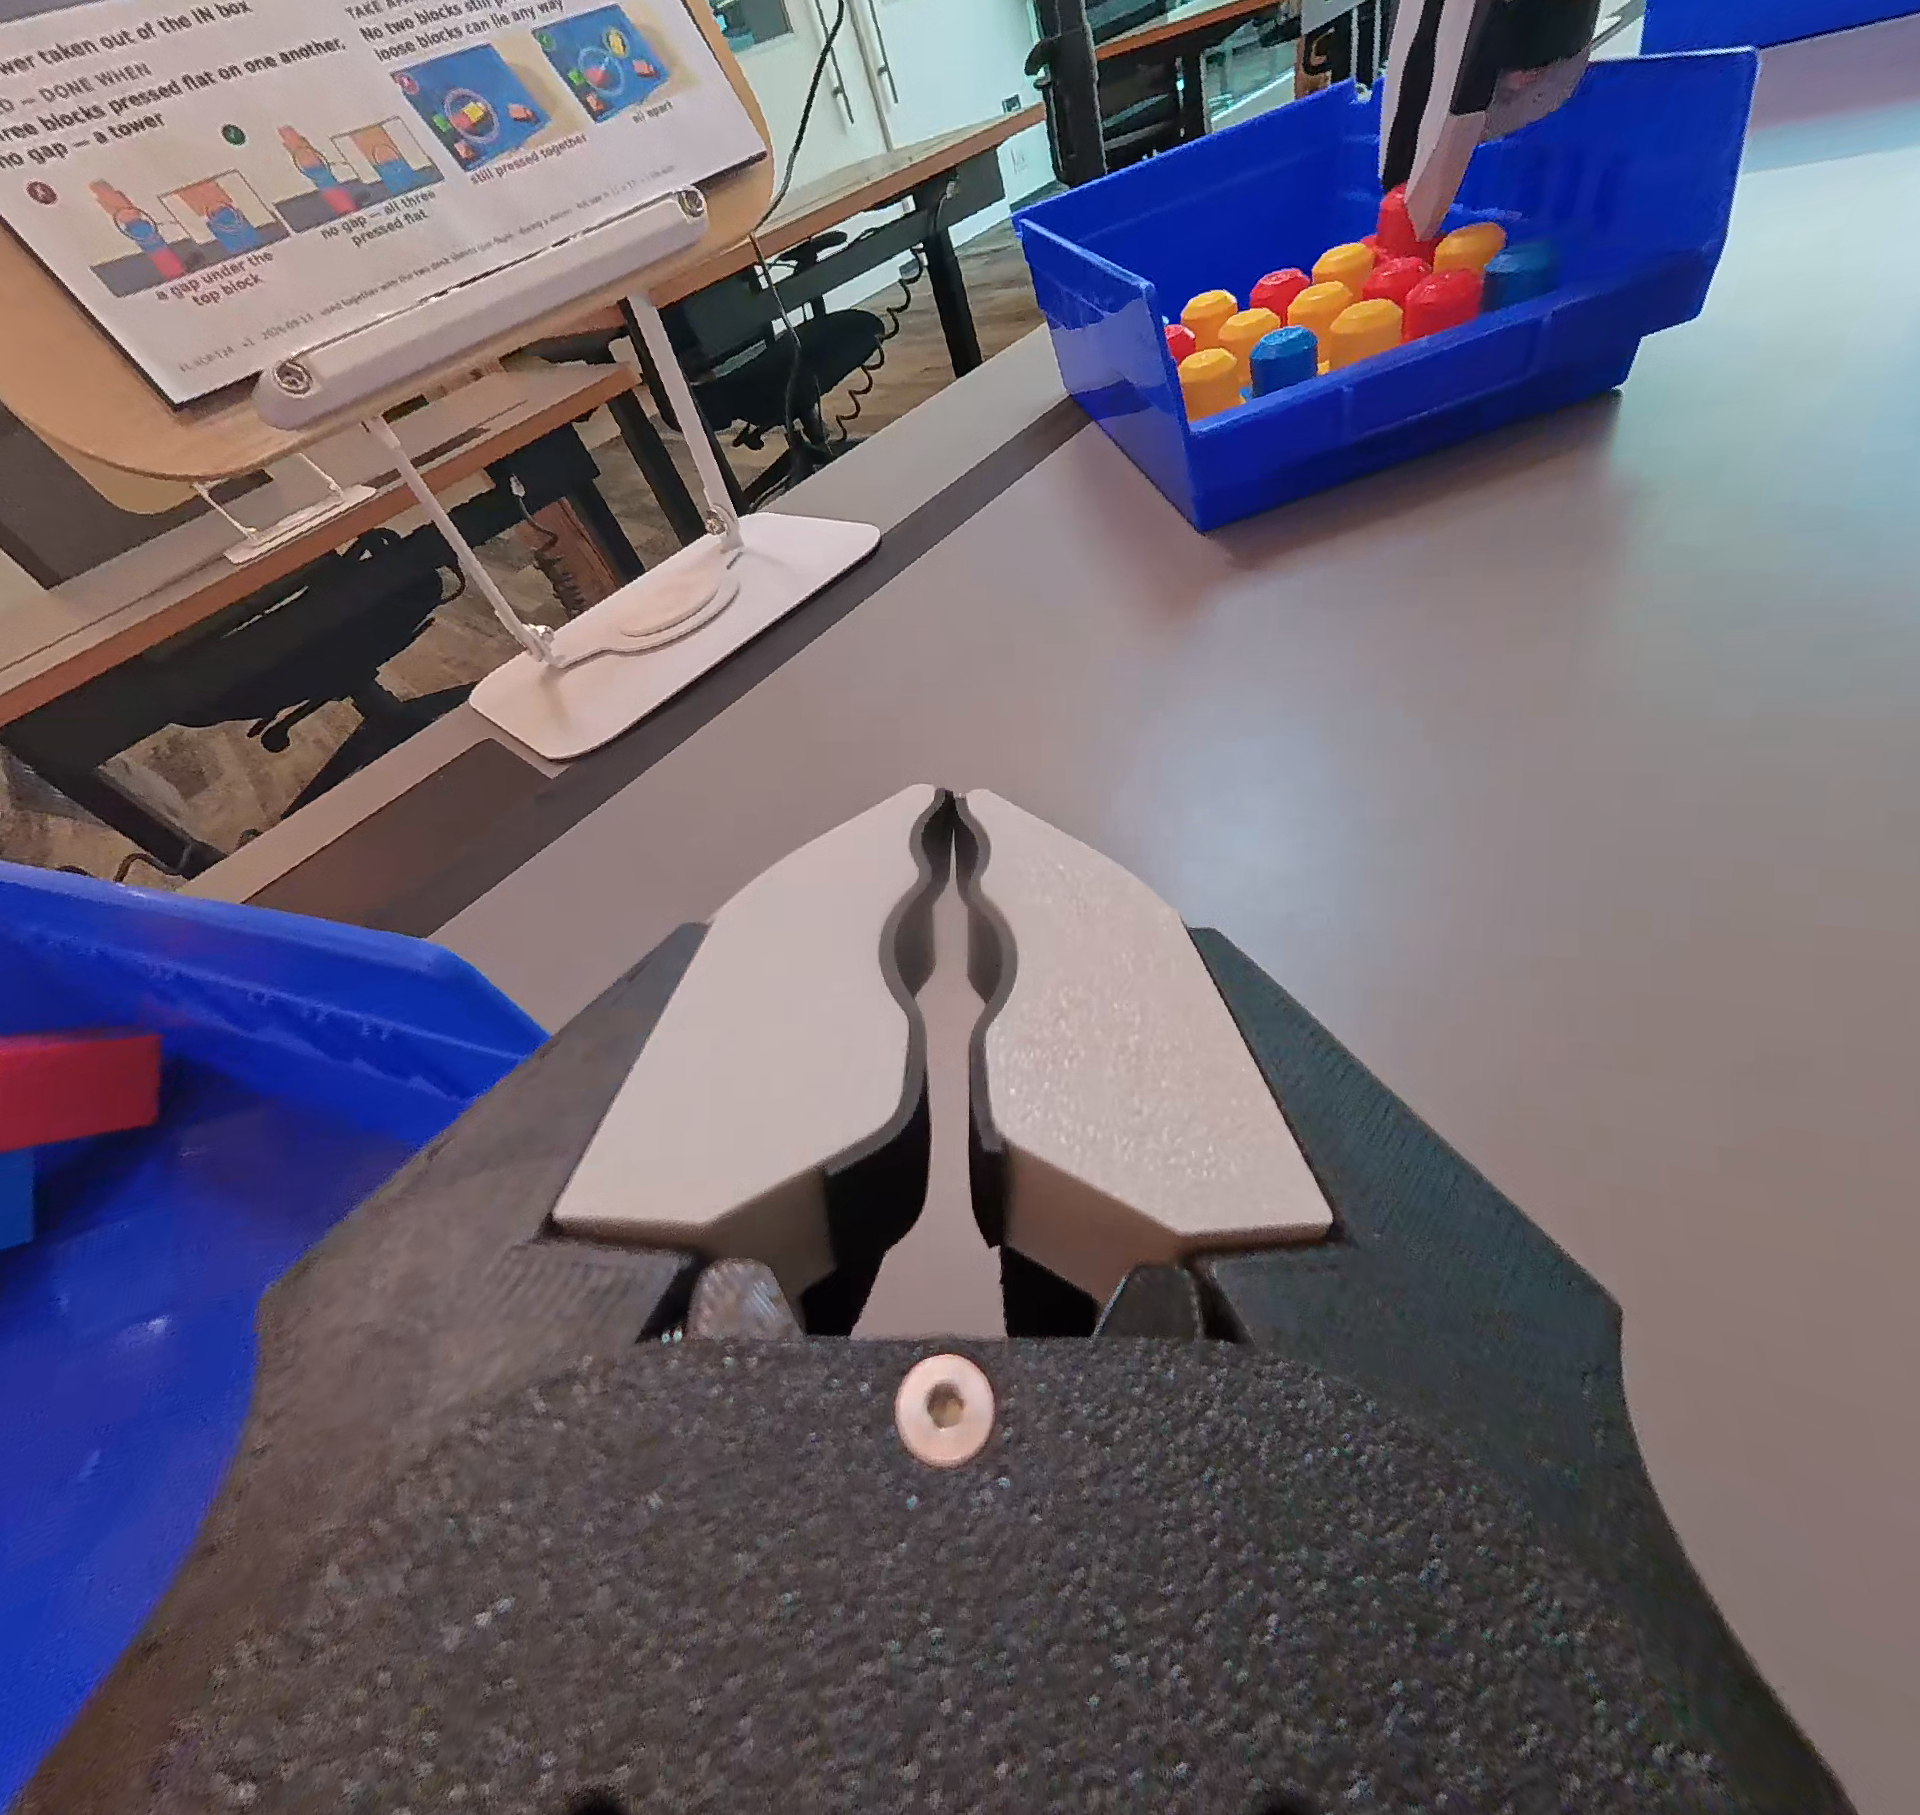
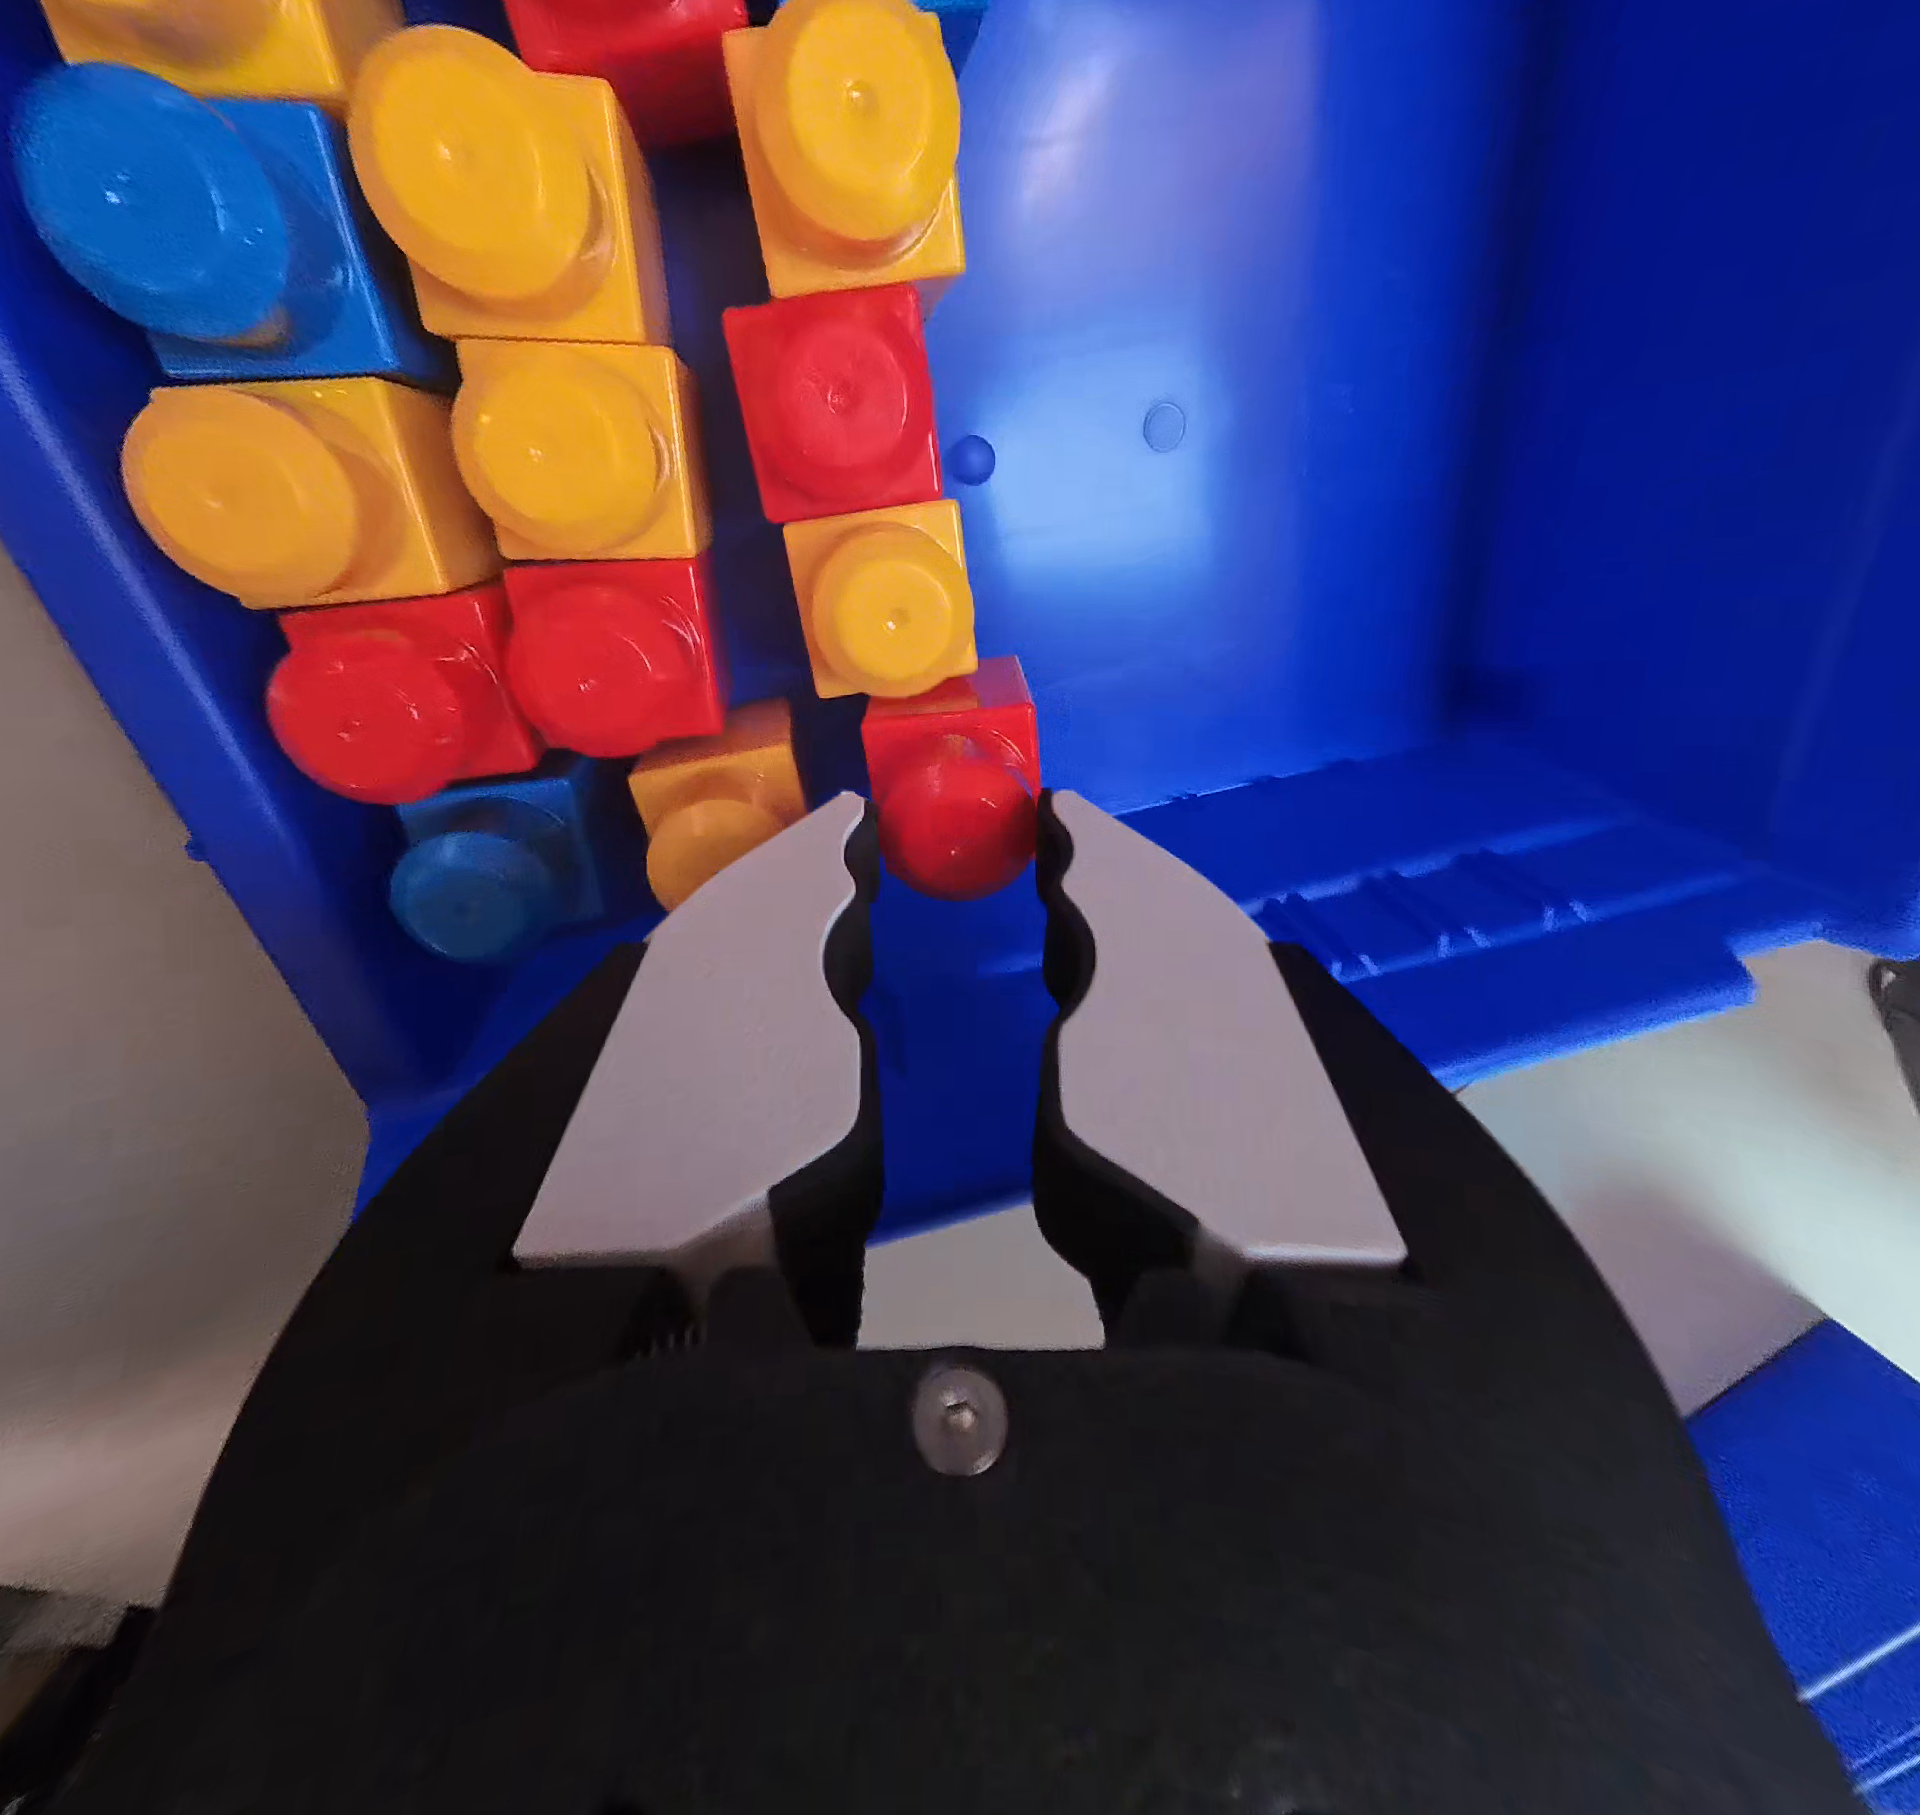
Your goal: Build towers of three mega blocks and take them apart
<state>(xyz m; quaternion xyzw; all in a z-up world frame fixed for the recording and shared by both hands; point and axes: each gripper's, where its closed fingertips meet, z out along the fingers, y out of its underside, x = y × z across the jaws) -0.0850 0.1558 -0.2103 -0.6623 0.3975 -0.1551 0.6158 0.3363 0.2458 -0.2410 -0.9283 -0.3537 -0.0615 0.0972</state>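
Observation:
A blue bin (image 1: 1403, 456) stands at the table's far right and holds several red, yellow and blue mega blocks (image 1: 1340, 311), studs up. My right gripper (image 2: 954, 809) reaches down into that bin (image 2: 1351, 415). Its fingertips press both sides of the stud of a red block (image 2: 956, 809). In the left wrist view this red block (image 1: 1397, 222) sits a little higher than the others, between the right gripper's fingers (image 1: 1449, 160). My left gripper (image 1: 948, 801) is shut and empty, low over the grey table (image 1: 1351, 830).
A second blue bin (image 1: 208, 1090) sits close at the left, with a red block (image 1: 73, 1090) and a blue one showing inside. An instruction sheet on a white stand (image 1: 675, 622) stands at the table's far left edge. Office desks and chairs lie beyond. About 45 cm separates my left fingertips from my right.

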